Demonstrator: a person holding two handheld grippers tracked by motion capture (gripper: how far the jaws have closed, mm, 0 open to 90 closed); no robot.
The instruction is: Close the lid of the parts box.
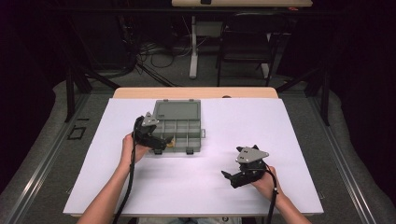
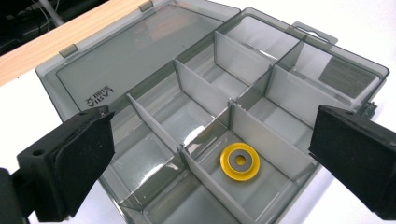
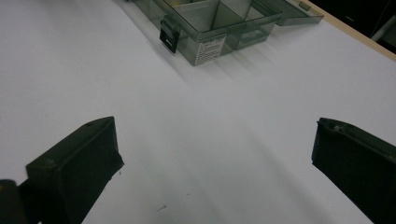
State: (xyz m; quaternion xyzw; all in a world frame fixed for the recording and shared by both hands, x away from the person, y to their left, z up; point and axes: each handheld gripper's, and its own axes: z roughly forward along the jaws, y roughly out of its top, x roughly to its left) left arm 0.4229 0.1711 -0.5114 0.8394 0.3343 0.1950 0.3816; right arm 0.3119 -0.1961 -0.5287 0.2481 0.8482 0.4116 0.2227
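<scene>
Box lid (image 2: 135, 56): embossed logo, unreadable.
Box end (image 3: 208, 48): white sticker, print illegible.
Left gripper (image 2: 210, 154): jaws spread over yellow ring (image 2: 240, 160).
Right gripper (image 3: 210, 158): jaws spread, empty.

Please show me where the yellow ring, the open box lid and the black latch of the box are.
yellow ring (image 2: 240, 160): left gripper view, on its yellow rim beside the grey centre.
box lid (image 2: 135, 56): left gripper view, on the flat middle of the opened lid.
black latch (image 3: 168, 33): right gripper view, on the latch's front face.
</scene>
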